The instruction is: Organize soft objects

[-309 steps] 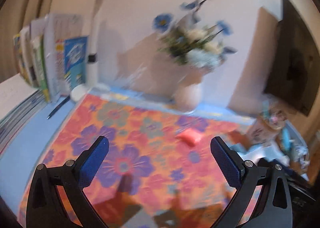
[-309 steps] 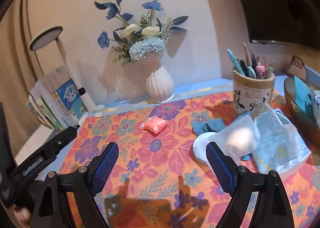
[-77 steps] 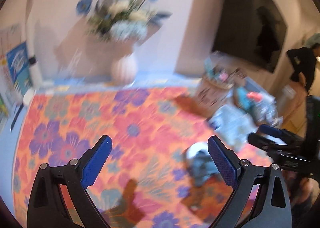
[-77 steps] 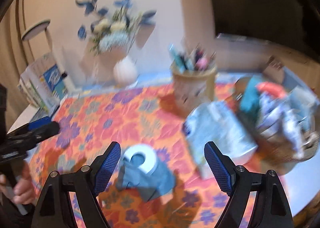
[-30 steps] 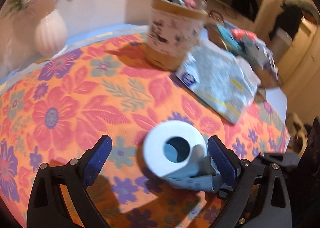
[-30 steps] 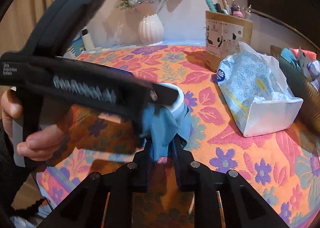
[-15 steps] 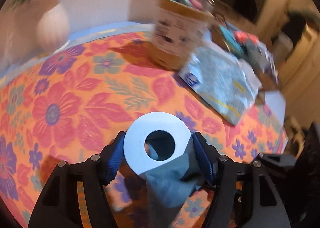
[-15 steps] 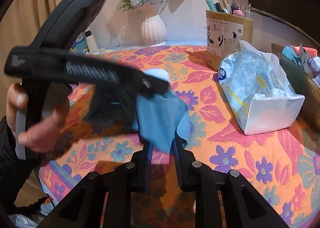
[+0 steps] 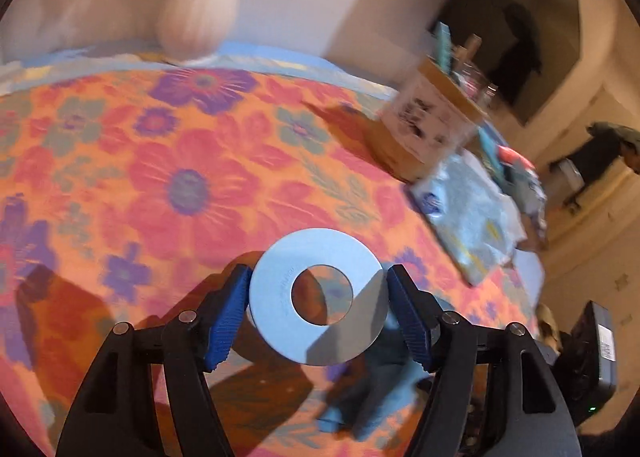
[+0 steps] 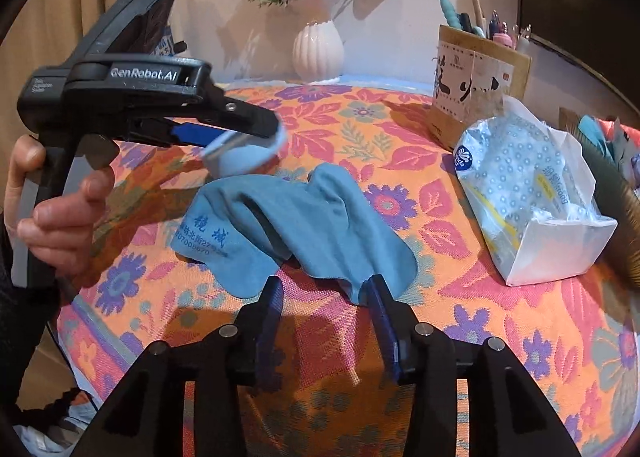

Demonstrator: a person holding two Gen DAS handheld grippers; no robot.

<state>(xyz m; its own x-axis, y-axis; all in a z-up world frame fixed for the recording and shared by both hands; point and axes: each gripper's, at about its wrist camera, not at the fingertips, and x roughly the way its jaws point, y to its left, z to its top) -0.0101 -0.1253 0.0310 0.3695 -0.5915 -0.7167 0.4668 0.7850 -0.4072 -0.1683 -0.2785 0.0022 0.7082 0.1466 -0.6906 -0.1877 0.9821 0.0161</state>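
A pale blue flat ring (image 9: 318, 297) sits between the blue pads of my left gripper (image 9: 318, 309), held clear of the floral tablecloth (image 9: 192, 185). The pads press on its rim while the jaws ease slightly open. In the right wrist view the ring (image 10: 244, 159) hangs above the far left end of a crumpled blue cloth (image 10: 304, 225) with printed writing. The cloth lies slack on the table. My right gripper (image 10: 326, 293) is at the cloth's near edge, its jaws opening. The hem lies between the fingers, and the pads do not press on it.
A blue dotted tissue pack (image 10: 532, 201) lies to the right, and a pen holder (image 10: 476, 97) stands behind it. A white vase (image 10: 318, 49) of flowers is at the back, and a basket rim (image 10: 616, 193) is at the far right. A hand (image 10: 60, 213) grips the left tool.
My left gripper closed on the ring and carried it up and to the left, off the cloth. My right gripper let go of the cloth, which has dropped flat on the table.
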